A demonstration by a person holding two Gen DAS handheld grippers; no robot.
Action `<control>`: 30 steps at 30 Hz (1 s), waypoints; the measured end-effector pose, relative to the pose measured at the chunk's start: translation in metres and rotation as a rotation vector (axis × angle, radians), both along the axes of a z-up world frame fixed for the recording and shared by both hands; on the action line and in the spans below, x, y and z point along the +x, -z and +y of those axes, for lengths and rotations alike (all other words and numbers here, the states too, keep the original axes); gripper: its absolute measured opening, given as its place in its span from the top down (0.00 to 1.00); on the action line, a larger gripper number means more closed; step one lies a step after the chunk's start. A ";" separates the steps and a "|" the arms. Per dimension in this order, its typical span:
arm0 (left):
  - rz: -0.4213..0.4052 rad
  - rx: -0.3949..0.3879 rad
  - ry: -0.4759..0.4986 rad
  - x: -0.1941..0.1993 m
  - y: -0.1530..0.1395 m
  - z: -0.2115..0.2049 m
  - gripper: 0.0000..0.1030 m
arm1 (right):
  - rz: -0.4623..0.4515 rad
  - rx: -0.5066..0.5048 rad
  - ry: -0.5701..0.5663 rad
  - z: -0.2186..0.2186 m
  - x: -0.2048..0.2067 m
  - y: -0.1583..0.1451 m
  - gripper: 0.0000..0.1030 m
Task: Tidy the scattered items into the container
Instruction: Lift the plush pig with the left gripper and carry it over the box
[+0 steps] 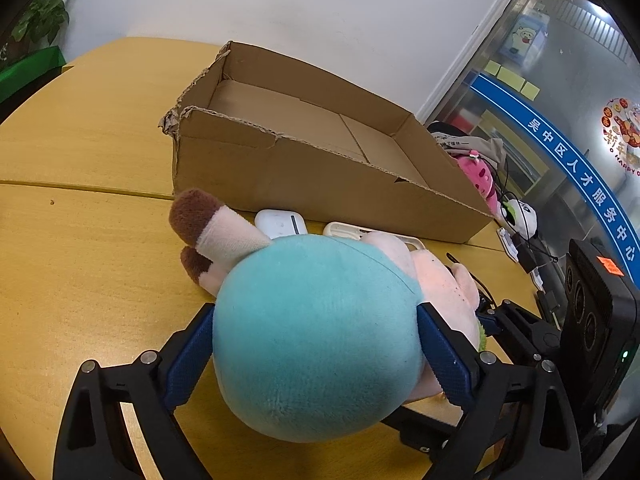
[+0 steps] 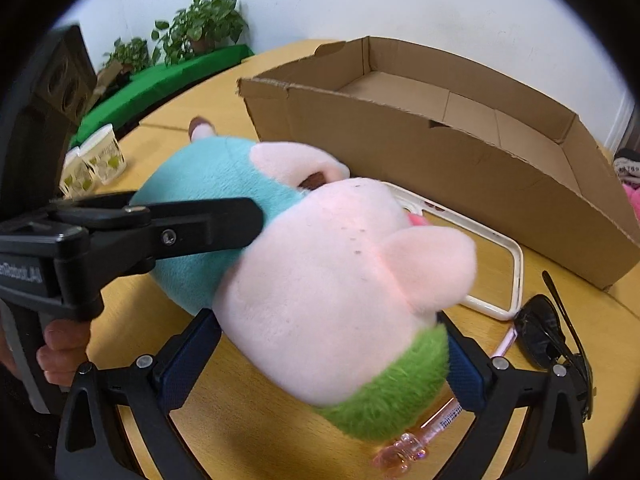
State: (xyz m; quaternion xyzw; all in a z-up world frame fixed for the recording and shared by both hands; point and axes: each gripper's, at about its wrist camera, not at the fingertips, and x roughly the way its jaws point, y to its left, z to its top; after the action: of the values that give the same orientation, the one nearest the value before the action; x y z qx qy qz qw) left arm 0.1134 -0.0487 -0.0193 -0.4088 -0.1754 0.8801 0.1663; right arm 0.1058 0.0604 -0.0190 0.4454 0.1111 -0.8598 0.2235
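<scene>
- The left gripper (image 1: pixel 316 344) is gripping the teal belly of a pink-headed plush pig toy (image 1: pixel 316 336), its blue-padded jaws pressing into both sides at the frame's lower centre.
- The right gripper (image 2: pixel 332 354) is clasping the same toy's pink head and green collar, low in its view.
- The open brown cardboard box (image 1: pixel 320 184) is sitting just behind the toy, empty inside.
- A white phone case (image 2: pixel 508 272), black sunglasses (image 2: pixel 552 328) and a pink pen (image 2: pixel 432 428) are lying on the yellow wooden table (image 1: pixel 80 260) at right.

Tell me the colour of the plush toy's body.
Teal-blue; the plush toy shows it best in the left wrist view.
</scene>
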 end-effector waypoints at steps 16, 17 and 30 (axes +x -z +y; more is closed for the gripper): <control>0.005 0.022 0.011 -0.001 0.002 -0.005 0.05 | 0.020 0.053 0.001 -0.011 -0.004 0.005 0.04; 0.006 0.021 0.010 -0.001 0.002 -0.005 0.05 | 0.020 0.053 0.002 -0.012 -0.004 0.005 0.04; 0.011 0.004 0.016 0.001 0.001 -0.003 0.05 | 0.018 0.057 0.003 -0.012 -0.004 0.006 0.04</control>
State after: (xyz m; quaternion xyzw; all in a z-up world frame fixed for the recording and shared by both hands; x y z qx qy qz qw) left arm 0.1139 -0.0515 -0.0203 -0.4051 -0.1731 0.8805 0.1749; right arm 0.1018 0.0484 -0.0249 0.4440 0.1367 -0.8606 0.2085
